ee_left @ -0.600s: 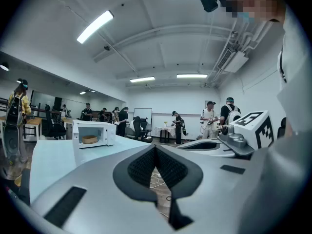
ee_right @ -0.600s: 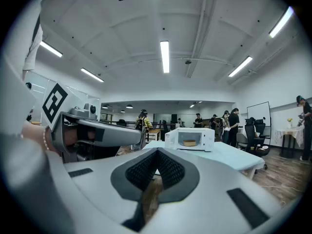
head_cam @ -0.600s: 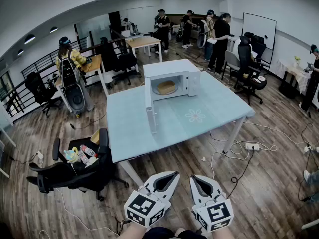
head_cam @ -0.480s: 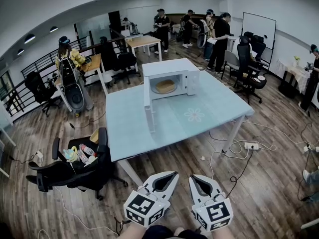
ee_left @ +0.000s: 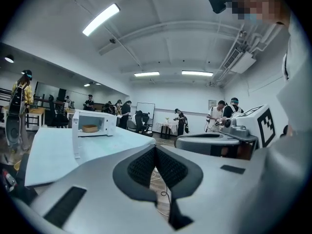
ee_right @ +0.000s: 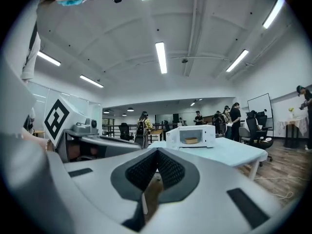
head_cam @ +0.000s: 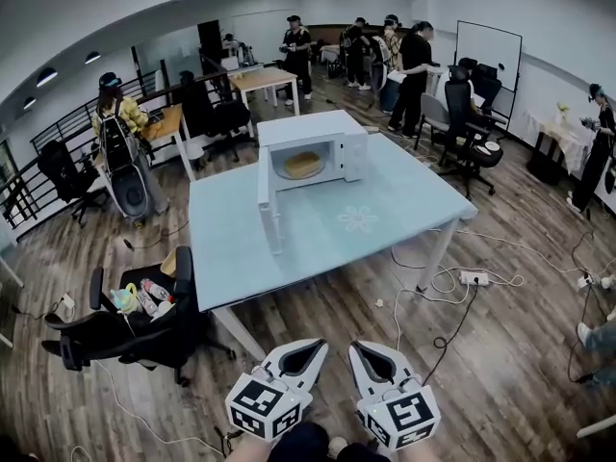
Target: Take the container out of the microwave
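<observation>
Approach step. The container (head_cam: 302, 165) sits inside the open microwave (head_cam: 303, 125) on the tabletop (head_cam: 385, 210), well apart from both grippers. Left gripper (head_cam: 313, 350) and right gripper (head_cam: 362, 351) jaws are closed and empty. Judged next: advance and open the jaws.

Head camera peers steeply down from well back, the left gripper (head_cam: 318, 345) and right gripper (head_cam: 356, 347) at its bottom edge, the desk (head_cam: 318, 248) well ahead. Each gripper view sits low, near level, facing that desk too, sighting along its own jaws from right behind them. All three catch the desk and the distant microwave (head_cam: 294, 128); each gripper view also glimpses the other gripper alongside.
</observation>
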Action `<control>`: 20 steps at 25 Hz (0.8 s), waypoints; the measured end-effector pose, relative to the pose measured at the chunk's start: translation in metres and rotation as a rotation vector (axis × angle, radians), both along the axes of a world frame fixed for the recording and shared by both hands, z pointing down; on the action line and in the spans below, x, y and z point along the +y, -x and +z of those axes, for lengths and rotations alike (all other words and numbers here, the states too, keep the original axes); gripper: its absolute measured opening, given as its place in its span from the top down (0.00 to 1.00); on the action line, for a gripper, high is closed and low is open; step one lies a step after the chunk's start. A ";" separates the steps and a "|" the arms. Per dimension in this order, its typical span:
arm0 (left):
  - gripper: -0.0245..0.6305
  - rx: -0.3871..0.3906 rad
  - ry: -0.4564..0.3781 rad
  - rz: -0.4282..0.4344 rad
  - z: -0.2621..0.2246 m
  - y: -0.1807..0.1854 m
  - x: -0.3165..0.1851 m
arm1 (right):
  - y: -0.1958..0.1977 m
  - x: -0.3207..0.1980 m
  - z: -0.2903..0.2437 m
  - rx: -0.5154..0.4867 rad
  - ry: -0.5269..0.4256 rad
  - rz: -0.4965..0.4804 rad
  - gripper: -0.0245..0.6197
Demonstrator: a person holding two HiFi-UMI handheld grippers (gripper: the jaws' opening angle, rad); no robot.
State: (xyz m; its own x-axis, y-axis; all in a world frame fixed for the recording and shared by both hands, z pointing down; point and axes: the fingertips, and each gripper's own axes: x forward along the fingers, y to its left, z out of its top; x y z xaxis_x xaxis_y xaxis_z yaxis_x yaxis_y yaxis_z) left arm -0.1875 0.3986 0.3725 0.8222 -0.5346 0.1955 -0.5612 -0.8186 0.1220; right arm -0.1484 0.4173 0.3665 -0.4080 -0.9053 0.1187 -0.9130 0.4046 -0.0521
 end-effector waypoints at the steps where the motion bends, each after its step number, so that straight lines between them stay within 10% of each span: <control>1: 0.97 0.001 0.011 -0.003 0.003 0.001 0.001 | 0.000 0.002 0.002 -0.013 0.000 0.001 0.95; 20: 0.97 0.051 0.093 0.091 0.015 -0.051 -0.101 | -0.045 -0.093 0.040 -0.060 0.124 0.024 0.95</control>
State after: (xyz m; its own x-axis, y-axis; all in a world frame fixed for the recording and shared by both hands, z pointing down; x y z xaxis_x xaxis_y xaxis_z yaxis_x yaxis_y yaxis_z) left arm -0.1367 0.2975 0.3879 0.8764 -0.4393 0.1975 -0.4767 -0.8496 0.2257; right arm -0.1036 0.3243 0.4068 -0.3961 -0.8948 0.2060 -0.9160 0.3698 -0.1554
